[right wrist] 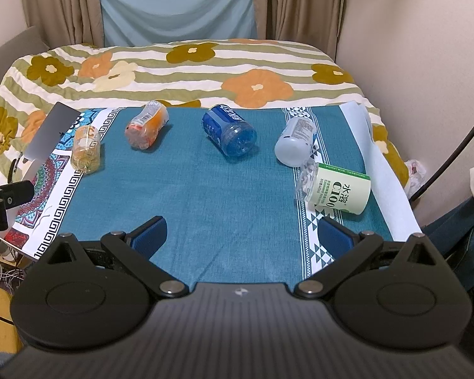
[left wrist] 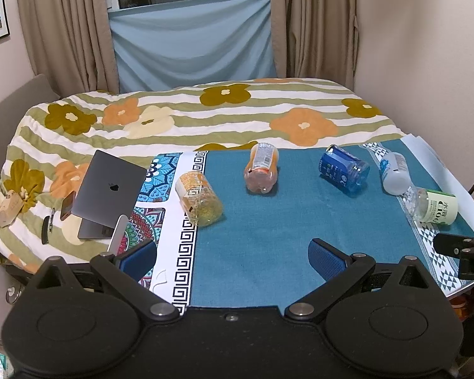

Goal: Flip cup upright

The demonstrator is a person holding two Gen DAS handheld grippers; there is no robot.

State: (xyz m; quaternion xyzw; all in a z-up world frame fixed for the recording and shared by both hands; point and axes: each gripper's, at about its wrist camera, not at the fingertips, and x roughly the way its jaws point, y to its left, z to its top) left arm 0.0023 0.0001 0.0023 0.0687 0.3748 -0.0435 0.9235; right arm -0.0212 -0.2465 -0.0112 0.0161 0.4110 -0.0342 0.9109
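Nearest tool: right gripper (right wrist: 241, 237) at 6 o'clock in its own view, jaws spread wide, nothing between the blue pads (right wrist: 150, 232); it hangs over the near edge of the teal cloth (right wrist: 189, 195).
Other tool: left gripper (left wrist: 232, 260), likewise released and empty, over the same cloth's near left part.
Closest cup: green-label cup (right wrist: 338, 189), at 2 o'clock from the right gripper, lying on its side on the patterned border, clear end towards 10 o'clock.
Row beyond: white cup (right wrist: 295, 140) just beside it; blue cup (right wrist: 229, 131) at 12 o'clock; orange cup (right wrist: 147, 129) at 11 o'clock; yellow cup (right wrist: 86, 150) at 10 o'clock. All five lie on their sides, none upright.
Look: thin clear plastic bodies, cut-bottle shaped, wrapped in printed labels; ribbed at the clear end.
Handling, as judged: light, empty, likely to roll or skid on the cloth; walls probably give under a hard squeeze.
Where to hold: across the labelled mid-body, gently, then turn it onto its closed end.
Off the cloth: laptop (left wrist: 107, 189) on the flowered bedspread (left wrist: 205, 117), at 10 o'clock from the left gripper.
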